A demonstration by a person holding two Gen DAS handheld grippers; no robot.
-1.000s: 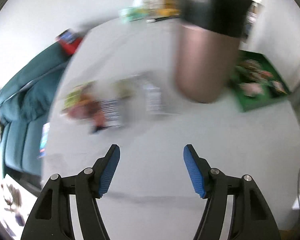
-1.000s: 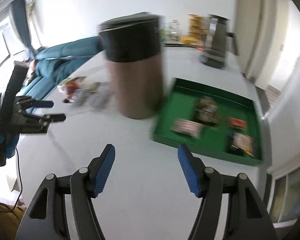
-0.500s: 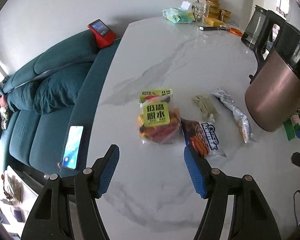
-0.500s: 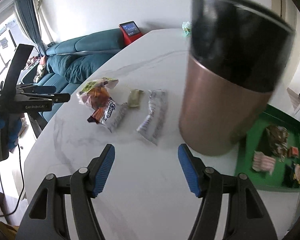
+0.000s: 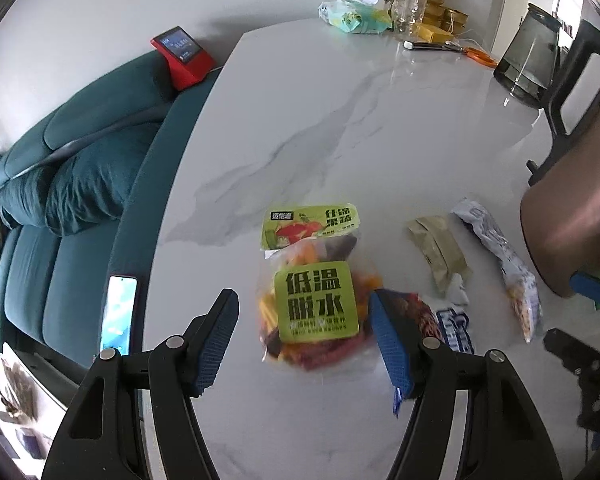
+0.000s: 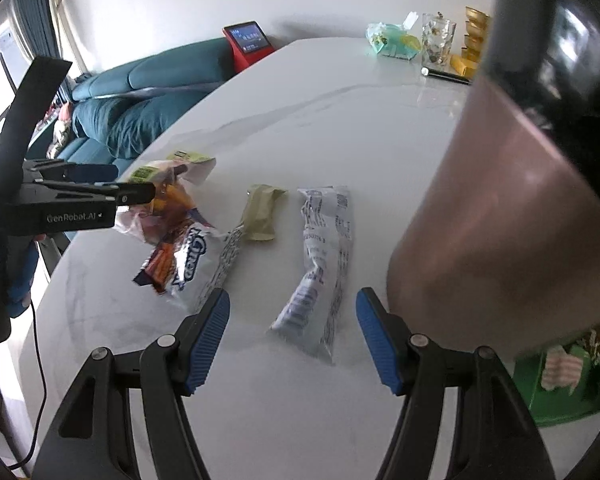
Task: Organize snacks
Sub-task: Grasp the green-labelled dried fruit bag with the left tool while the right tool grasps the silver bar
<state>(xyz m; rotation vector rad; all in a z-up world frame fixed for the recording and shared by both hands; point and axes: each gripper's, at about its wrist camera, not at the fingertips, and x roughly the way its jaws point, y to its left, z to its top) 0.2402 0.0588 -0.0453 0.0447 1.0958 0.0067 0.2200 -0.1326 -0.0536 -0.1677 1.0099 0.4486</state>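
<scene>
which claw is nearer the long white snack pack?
Right. The right claw hangs just over the near end of the long white snack pack, open. The left claw is off to the side, over the green-label veggie chips bag.

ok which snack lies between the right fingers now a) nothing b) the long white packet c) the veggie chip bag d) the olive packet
b: in the right wrist view the long white packet lies on the table between the open fingers, untouched.
</scene>
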